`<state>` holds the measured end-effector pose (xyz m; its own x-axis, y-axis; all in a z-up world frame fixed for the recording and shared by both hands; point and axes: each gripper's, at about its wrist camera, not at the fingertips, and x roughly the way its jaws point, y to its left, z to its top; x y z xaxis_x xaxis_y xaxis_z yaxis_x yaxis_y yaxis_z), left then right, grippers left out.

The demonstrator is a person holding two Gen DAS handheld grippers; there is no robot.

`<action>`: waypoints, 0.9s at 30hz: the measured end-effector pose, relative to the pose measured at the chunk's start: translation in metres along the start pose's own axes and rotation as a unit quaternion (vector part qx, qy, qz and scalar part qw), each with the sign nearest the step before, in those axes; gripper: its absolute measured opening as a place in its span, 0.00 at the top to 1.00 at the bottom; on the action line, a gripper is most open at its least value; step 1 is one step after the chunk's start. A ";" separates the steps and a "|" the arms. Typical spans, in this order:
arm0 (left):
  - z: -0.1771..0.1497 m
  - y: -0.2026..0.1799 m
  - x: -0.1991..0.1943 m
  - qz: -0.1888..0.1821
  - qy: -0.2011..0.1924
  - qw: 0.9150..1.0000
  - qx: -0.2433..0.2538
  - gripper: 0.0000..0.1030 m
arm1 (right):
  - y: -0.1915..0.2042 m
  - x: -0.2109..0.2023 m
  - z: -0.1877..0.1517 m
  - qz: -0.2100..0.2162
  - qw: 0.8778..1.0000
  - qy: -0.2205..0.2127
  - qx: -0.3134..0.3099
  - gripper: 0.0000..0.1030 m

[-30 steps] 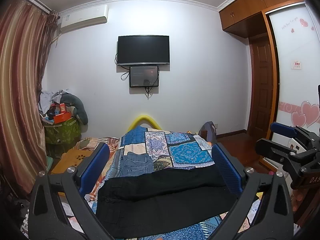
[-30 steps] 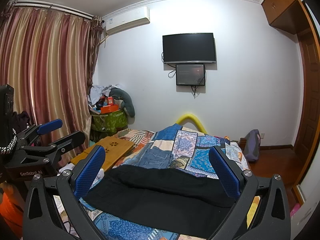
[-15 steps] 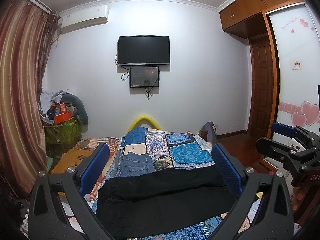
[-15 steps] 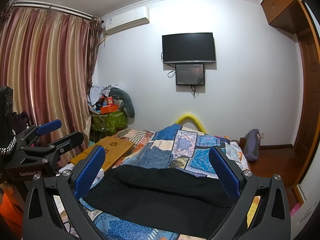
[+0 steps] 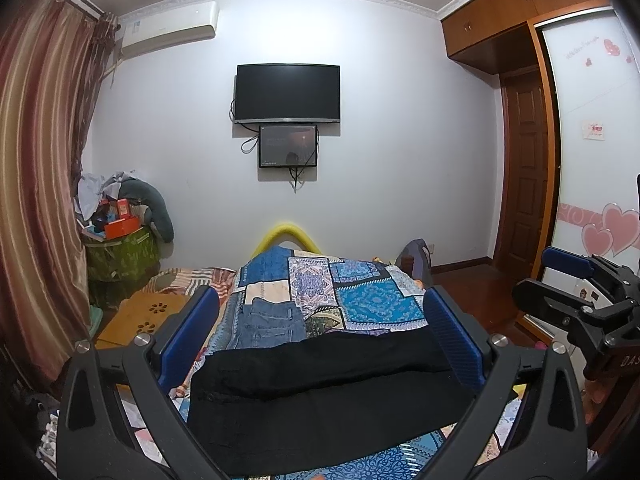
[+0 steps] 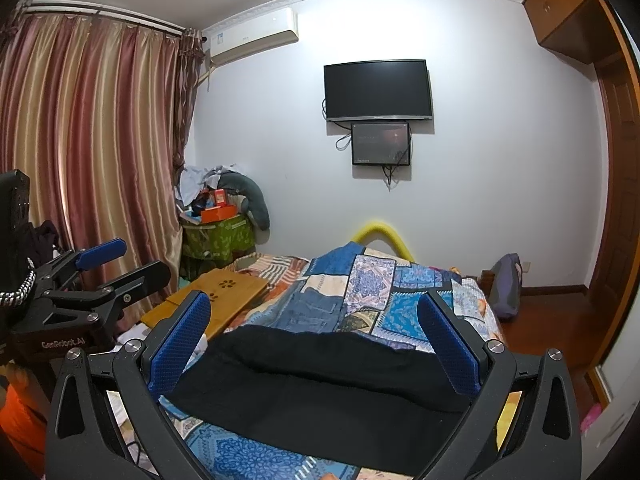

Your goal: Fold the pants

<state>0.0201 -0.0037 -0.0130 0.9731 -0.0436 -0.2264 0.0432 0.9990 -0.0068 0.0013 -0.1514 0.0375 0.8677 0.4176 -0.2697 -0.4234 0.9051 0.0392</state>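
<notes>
Left gripper [image 5: 320,332]: we hold it above the bed, jaws spread wide, gripping nothing.
Right gripper [image 6: 316,334]: likewise wide apart and holding nothing.
Black pants [image 5: 324,396]: we see them lying folded across the near end of the patchwork quilt [image 5: 360,300], below both grippers.
Jeans [image 5: 272,322]: just beyond the pants on the quilt.

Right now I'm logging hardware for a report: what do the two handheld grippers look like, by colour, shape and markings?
Both look alike: the left gripper and right gripper have black angular frames with triangular cut-outs, silver screws, and two fingers faced with blue textured pads. Seen from the side, the left one carries white lettering reading "GenRobot.AI"; the right one shows partial white letters, "DAS".
</notes>
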 end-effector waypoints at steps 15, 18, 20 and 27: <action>-0.018 0.063 0.108 0.039 0.084 0.996 -0.016 0.00 | -0.028 0.071 -0.031 -0.064 0.995 0.058 -0.058 0.00; -0.025 0.084 0.142 0.062 0.108 0.992 -0.015 0.00 | -0.038 0.094 -0.041 -0.069 0.992 0.080 -0.070 0.00; -0.031 0.101 0.168 0.072 0.113 0.991 -0.016 0.00 | -0.046 0.110 -0.047 -0.070 0.991 0.093 -0.070 0.00; -0.055 0.152 0.247 0.098 0.157 0.983 -0.020 0.00 | -0.070 0.166 -0.063 -0.070 0.985 0.142 -0.068 0.00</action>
<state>0.2547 0.1375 -0.1240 0.8440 0.1465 -0.5159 -0.1536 0.9877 0.0292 0.1585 -0.1507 -0.0707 0.8204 0.2333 -0.5220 -0.3529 0.9249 -0.1412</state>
